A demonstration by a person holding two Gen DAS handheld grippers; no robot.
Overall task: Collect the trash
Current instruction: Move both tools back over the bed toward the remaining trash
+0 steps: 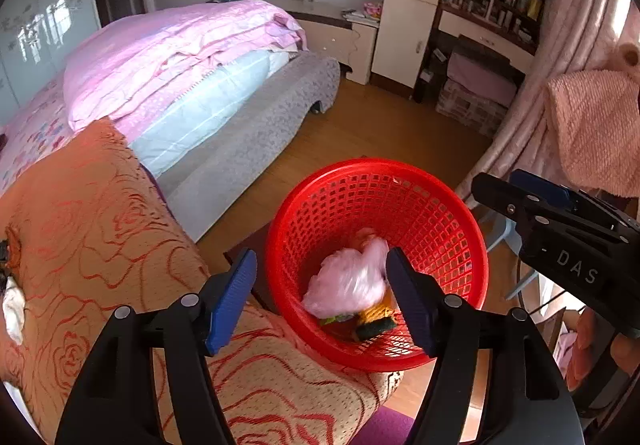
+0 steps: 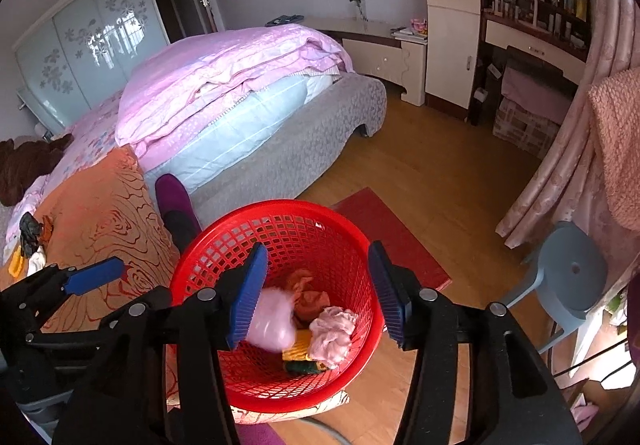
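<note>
Bag [image 1: 348, 281] blurred inside basket [image 1: 452, 213]

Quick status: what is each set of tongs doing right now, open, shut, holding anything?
Left tongs: open, holding nothing, above the red basket.
Right tongs: open, holding nothing; a blurred pink bag is inside the basket.

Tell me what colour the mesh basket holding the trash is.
Bright red. The basket shows best in the right wrist view, seen from above.
</note>
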